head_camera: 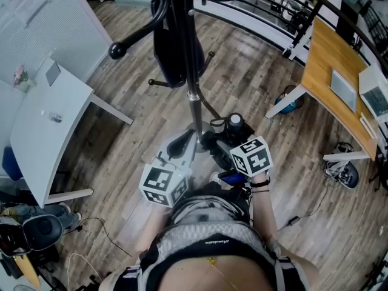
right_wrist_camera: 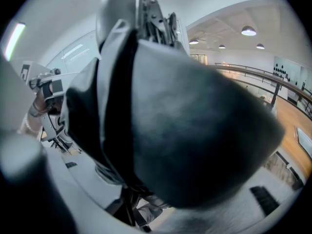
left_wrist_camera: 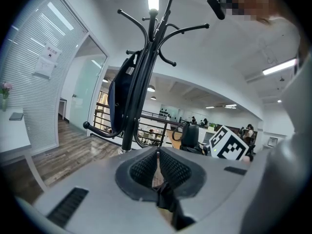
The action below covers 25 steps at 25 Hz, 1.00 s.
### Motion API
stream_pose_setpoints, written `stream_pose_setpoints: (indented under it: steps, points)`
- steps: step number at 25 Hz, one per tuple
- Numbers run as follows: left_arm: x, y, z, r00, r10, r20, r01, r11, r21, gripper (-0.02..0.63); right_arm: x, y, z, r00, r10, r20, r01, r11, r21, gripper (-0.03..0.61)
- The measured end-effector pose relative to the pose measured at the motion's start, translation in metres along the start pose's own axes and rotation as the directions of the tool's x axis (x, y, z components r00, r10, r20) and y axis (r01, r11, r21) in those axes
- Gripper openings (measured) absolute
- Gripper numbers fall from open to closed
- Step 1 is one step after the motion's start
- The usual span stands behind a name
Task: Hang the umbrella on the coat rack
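The black coat rack [head_camera: 193,96] stands straight ahead, its hooks [left_wrist_camera: 161,28] rising above my left gripper. A black bag [head_camera: 176,47] hangs on it. The folded black umbrella [head_camera: 225,139] is held low beside the pole, its round handle end [head_camera: 235,122] pointing away from me. My right gripper [head_camera: 221,153] is shut on the umbrella; its dark fabric [right_wrist_camera: 195,130] fills the right gripper view and hides the jaws. My left gripper [left_wrist_camera: 157,172] is shut, with a thin black strap [left_wrist_camera: 165,199] pinched between its pads. In the head view it [head_camera: 182,144] sits just left of the umbrella.
A white table [head_camera: 48,126] stands to the left and a wooden desk [head_camera: 330,65] with a laptop [head_camera: 376,93] to the right. Black railings [head_camera: 260,11] run behind the rack. A bag [head_camera: 39,229] and cables lie on the wood floor at lower left.
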State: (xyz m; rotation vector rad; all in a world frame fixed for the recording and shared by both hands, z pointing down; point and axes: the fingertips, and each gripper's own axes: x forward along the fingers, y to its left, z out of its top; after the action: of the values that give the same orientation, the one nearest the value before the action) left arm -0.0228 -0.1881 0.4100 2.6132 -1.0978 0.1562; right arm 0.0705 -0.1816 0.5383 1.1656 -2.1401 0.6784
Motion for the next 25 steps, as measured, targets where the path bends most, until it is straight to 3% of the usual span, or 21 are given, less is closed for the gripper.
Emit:
stream_pose_setpoints:
  steps: [25]
  points:
    - [0.001, 0.009, -0.002, 0.999, 0.041, -0.005, -0.041, 0.999, -0.005, 0.015, 0.028, -0.026, -0.027, 0.996, -0.006, -0.087, 0.006, 1.0, 0.003, 0.267]
